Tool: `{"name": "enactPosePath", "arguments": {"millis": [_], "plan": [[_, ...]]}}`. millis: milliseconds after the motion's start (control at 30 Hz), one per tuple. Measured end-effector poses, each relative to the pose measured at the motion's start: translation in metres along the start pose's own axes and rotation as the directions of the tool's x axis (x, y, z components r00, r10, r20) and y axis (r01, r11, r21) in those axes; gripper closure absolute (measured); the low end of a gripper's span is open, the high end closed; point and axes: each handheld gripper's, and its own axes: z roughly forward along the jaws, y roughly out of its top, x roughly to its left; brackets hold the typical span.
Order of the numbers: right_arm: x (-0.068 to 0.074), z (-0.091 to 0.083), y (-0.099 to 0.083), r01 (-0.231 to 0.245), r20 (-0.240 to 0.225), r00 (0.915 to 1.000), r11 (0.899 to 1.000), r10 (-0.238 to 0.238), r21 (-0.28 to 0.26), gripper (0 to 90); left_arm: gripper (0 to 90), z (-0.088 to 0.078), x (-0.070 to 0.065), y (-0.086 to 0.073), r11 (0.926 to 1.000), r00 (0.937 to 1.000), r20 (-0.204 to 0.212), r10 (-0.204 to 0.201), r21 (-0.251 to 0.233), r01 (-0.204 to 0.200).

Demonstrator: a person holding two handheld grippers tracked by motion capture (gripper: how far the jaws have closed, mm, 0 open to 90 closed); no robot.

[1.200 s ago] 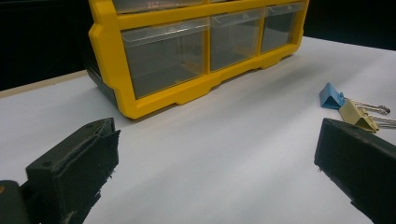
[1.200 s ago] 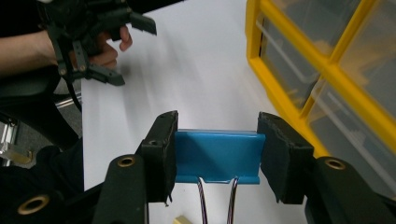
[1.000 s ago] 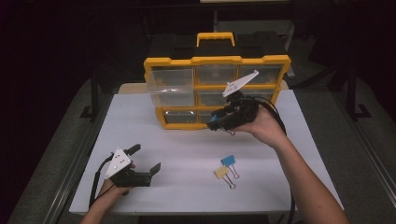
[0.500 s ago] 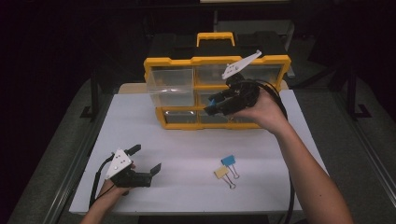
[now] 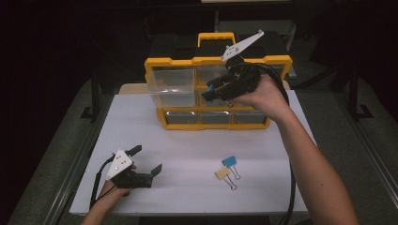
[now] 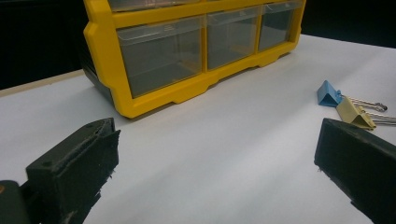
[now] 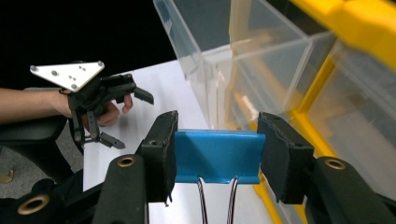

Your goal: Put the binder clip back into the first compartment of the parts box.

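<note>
My right gripper (image 7: pixel 215 154) is shut on a blue binder clip (image 7: pixel 217 156), its pads pressing on the clip's two ends and the wire handles hanging down. In the high view that gripper (image 5: pixel 210 91) is raised in front of the yellow drawer organizer (image 5: pixel 216 62), close to the pulled-out clear drawer (image 5: pixel 171 86) at its upper left. My left gripper (image 5: pixel 146 161) rests open on the white table near the front left corner, nothing between its jaws. Another blue binder clip (image 5: pixel 230 161) and a yellow binder clip (image 5: pixel 222 173) lie together on the table, also ahead of my left gripper (image 6: pixel 217 186).
The white table (image 5: pixel 187 140) has free room in the middle and on the right. The organizer's lower row of clear drawers (image 6: pixel 163 56) is closed. Darkness surrounds the table; a cable (image 5: pixel 292 187) trails along the right forearm.
My right gripper has risen with the blue clip, from the organizer's lower rows to the height of its upper drawers. The left gripper has stayed put.
</note>
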Motion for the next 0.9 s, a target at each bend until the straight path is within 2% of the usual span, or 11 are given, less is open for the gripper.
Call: {"name": "enactPosePath", "arguments": {"millis": [400, 433, 500, 567, 633, 700, 733, 833, 900], "plan": [[-0.006, -0.002, 0.033, 0.0, -0.009, 1.0, 1.0, 0.0, -0.014, 49.1, 0.0, 0.0, -0.001, 0.0, 1.0, 1.0, 0.003, -0.005, 0.001, 0.005], [-0.007, -0.002, 0.035, 0.006, -0.012, 0.9999, 1.0, -0.006, -0.013, 49.1, 0.0, -0.001, 0.0, 0.0, 0.9999, 1.0, 0.002, 0.005, 0.009, -0.005], [-0.007, 0.0, 0.041, -0.007, -0.019, 0.9998, 1.0, 0.007, -0.016, 49.1, 0.0, -0.001, -0.001, 0.0, 1.0, 1.0, 0.004, 0.0, 0.007, 0.0], [-0.009, 0.001, 0.045, 0.001, -0.025, 0.9997, 1.0, -0.001, -0.023, 49.1, 0.0, -0.001, -0.001, 0.0, 0.9999, 1.0, 0.006, 0.002, 0.011, -0.002], [-0.009, 0.002, 0.05, 0.005, -0.026, 0.9996, 1.0, -0.006, -0.027, 49.1, 0.0, 0.0, 0.0, 0.0, 0.9998, 0.9998, 0.01, 0.018, 0.008, -0.018], [-0.01, 0.005, 0.055, 0.022, -0.027, 0.9994, 0.999, -0.022, -0.028, 49.1, 0.0, 0.0, -0.001, 0.0, 0.9999, 0.9999, 0.011, 0.011, 0.002, -0.011], [-0.009, 0.005, 0.057, 0.013, -0.03, 0.9995, 1.0, -0.013, -0.022, 49.1, 0.0, 0.001, -0.002, -0.001, 0.9999, 0.9998, 0.012, -0.014, -0.007, 0.014], [-0.011, 0.01, 0.064, 0.033, -0.038, 0.9987, 0.999, -0.034, -0.032, 49.1, 0.0, 0.001, -0.002, -0.001, 1.0, 0.9999, 0.01, -0.002, -0.001, 0.002], [-0.011, 0.012, 0.069, 0.025, -0.044, 0.9987, 0.999, -0.026, -0.027, 49.1, 0.0, 0.0, -0.002, 0.0, 1.0, 0.9999, 0.01, -0.002, -0.002, 0.002]]}}
